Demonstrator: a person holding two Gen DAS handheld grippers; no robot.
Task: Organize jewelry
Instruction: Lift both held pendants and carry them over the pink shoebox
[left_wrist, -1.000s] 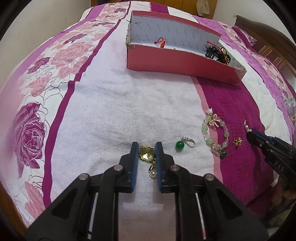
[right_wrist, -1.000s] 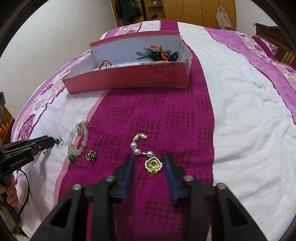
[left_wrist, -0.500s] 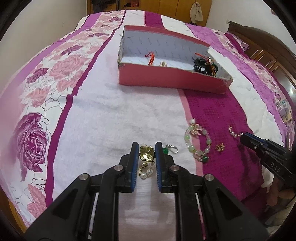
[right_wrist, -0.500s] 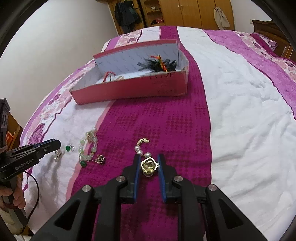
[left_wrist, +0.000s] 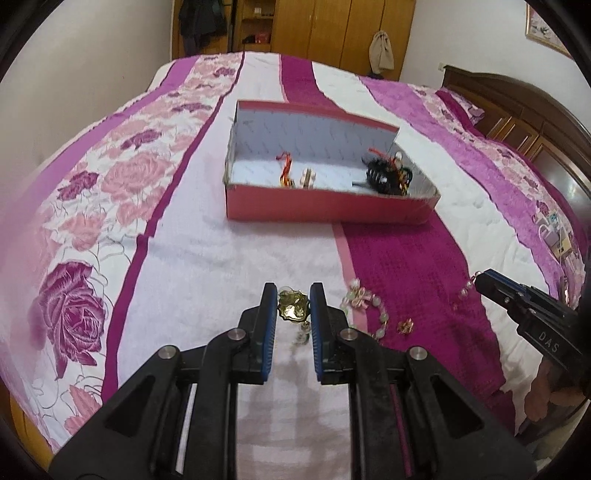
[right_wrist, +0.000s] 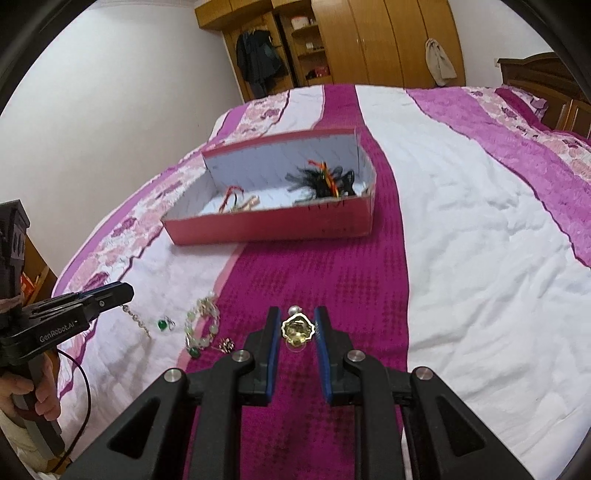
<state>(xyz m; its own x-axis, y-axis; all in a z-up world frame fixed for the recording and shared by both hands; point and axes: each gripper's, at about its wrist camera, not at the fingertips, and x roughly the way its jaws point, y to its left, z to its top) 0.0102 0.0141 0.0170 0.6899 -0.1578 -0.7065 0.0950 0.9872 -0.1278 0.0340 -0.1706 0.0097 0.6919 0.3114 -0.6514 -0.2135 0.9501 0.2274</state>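
Green bead earring (right_wrist: 161, 324): hidden in the left wrist view. Beaded bracelet (left_wrist: 364, 310): lower part hidden behind the left gripper's right finger (left_wrist: 317, 325), centre frame. Tangle of dark items (right_wrist: 321, 181) in the red box (right_wrist: 273, 229), upper centre: too small to tell apart.

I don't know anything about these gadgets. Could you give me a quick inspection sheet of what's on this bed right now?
Surface: bed with a magenta, white and floral quilt.
Job's things: pink cardboard box holding a black feathery hair piece and a red corded charm. Loose on the quilt are a green-and-white beaded bracelet, a green bead earring and a small gold stud.
Clutter: nothing seen.
Grippers: left gripper has its jaws shut on a gold flower-shaped pearl earring; right gripper has its jaws shut on a matching gold earring.
Cables: black cable hangs below the left handle.
Surroundings: wooden wardrobe, wooden headboard.
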